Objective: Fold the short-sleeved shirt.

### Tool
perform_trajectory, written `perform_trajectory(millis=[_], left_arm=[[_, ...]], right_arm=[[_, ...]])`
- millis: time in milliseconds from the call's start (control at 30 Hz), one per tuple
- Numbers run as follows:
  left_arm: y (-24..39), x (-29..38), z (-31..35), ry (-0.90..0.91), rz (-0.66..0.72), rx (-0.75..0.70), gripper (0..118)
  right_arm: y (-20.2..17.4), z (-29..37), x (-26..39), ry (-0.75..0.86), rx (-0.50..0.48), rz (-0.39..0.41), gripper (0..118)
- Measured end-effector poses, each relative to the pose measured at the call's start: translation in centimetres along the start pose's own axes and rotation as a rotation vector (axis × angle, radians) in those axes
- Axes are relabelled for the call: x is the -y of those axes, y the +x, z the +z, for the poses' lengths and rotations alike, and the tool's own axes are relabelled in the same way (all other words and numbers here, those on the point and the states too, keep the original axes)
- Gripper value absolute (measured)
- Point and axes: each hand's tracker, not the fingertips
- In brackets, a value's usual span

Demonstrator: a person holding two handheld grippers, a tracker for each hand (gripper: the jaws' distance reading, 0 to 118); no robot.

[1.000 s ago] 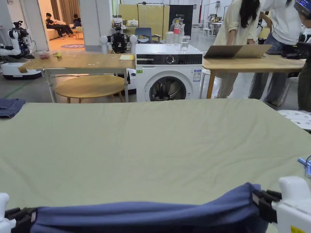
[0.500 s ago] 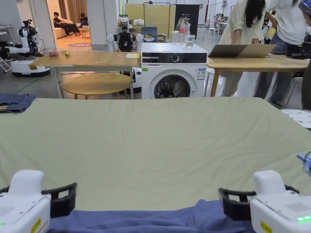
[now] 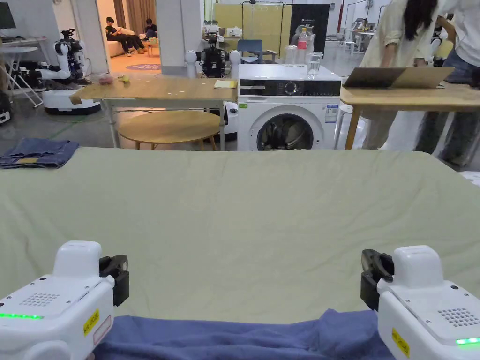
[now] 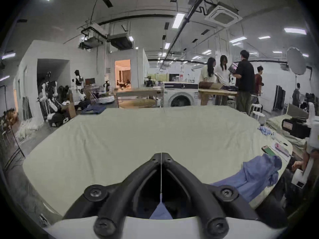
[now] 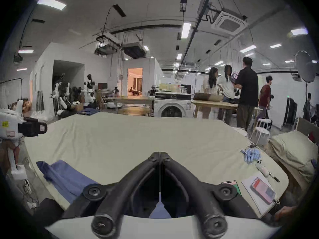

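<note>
While the blue short-sleeved shirt (image 3: 243, 338) lies bunched along the near edge of the green-sheeted table (image 3: 243, 215), both claws are raised just above it, one toward each near corner. The left gripper (image 4: 161, 158) has its jaws pressed together at the tips, and the right gripper (image 5: 159, 156) is closed the same way; a sliver of blue cloth shows low between each pair of jaws, though whether it is pinched cannot be told. Toward the right edge lie a phone (image 5: 263, 190) on a notebook (image 5: 255, 196). At the far left corner sits folded dark denim (image 3: 37, 152). Beyond the table stands a washing machine (image 3: 288, 110).
</note>
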Motion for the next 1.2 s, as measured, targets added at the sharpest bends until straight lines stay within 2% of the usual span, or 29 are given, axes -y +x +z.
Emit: perform_trajectory(millis=[100, 133, 200, 233, 267, 400, 467, 533, 567, 600, 733, 767, 800, 833, 867, 900, 933, 967, 1033, 1100, 1200], left_arm=[[-5.1, 3.3, -0.3, -0.080, 0.170, 0.036, 0], [-6.6, 4.3, -0.2, -0.107, 0.229, 0.051, 26], [-9.5, 6.4, 0.3, -0.155, 0.373, 0.085, 95], [-10.6, 7.3, 0.4, -0.167, 0.426, 0.100, 116], [-11.6, 8.3, 0.6, -0.173, 0.486, 0.113, 117], [-14.8, 12.3, -0.9, -0.236, 0.775, 0.135, 117], [-15.3, 14.7, -2.9, -0.287, 0.968, 0.241, 117], [-14.9, 17.9, -5.5, -0.330, 1.176, 0.444, 117], [-14.1, 18.8, -6.1, -0.254, 1.229, 0.519, 117], [-13.3, 18.3, -6.1, -0.177, 1.205, 0.505, 117], [-11.5, 16.9, -8.3, -0.164, 1.258, 0.451, 117], [-11.2, 16.6, -8.6, -0.173, 1.265, 0.426, 109], [-10.7, 16.3, -9.0, -0.219, 1.257, 0.352, 80], [-10.0, 16.0, -9.6, -0.300, 1.202, 0.253, 6], [-9.7, 15.9, -9.9, -0.299, 1.153, 0.200, 5], [-9.5, 15.7, -10.0, -0.292, 1.087, 0.251, 5], [-9.6, 15.1, -9.6, -0.253, 1.061, 0.232, 5], [-10.1, 14.5, -9.0, -0.208, 1.067, 0.189, 5], [-12.0, 13.8, -7.2, -0.114, 1.070, 0.208, 5], [-13.9, 11.1, -6.0, -0.084, 0.887, 0.079, 5], [-17.2, 8.2, -4.4, -0.071, 0.704, -0.007, 5]], right_arm=[[0.3, 0.0, 0.7, -0.017, -0.006, -0.006, 0], [0.4, 0.0, 0.9, -0.023, -0.007, -0.008, 0], [0.5, -0.1, 1.4, -0.042, -0.012, -0.015, 0], [0.5, -0.2, 1.6, -0.047, -0.013, -0.018, 0], [0.5, -0.4, 1.8, -0.054, -0.016, -0.023, 0], [0.3, -0.9, 2.4, -0.079, -0.030, -0.041, 0], [0.1, -0.9, 2.4, -0.086, -0.038, -0.045, 0], [0.1, -0.8, 2.5, -0.088, -0.045, -0.049, 0], [0.0, -0.8, 2.5, -0.090, -0.048, -0.051, 0], [0.1, -0.8, 2.6, -0.092, -0.049, -0.052, 0], [0.3, -0.6, 2.8, -0.097, -0.048, -0.052, 0], [0.3, -0.6, 2.9, -0.100, -0.046, -0.050, 0], [0.3, -0.6, 3.0, -0.104, -0.042, -0.049, 0], [0.4, -0.7, 3.1, -0.106, -0.042, -0.050, 0], [0.5, -0.7, 3.2, -0.108, -0.041, -0.053, 0], [0.6, -0.7, 3.2, -0.110, -0.039, -0.055, 0], [0.6, -0.7, 3.3, -0.113, -0.038, -0.054, 0], [0.7, -0.7, 3.3, -0.115, -0.038, -0.053, 0], [0.9, -0.6, 3.3, -0.118, -0.034, -0.047, 0], [0.9, -0.7, 3.3, -0.124, -0.037, -0.043, 0], [0.8, -0.8, 3.3, -0.125, -0.042, -0.040, 0]])
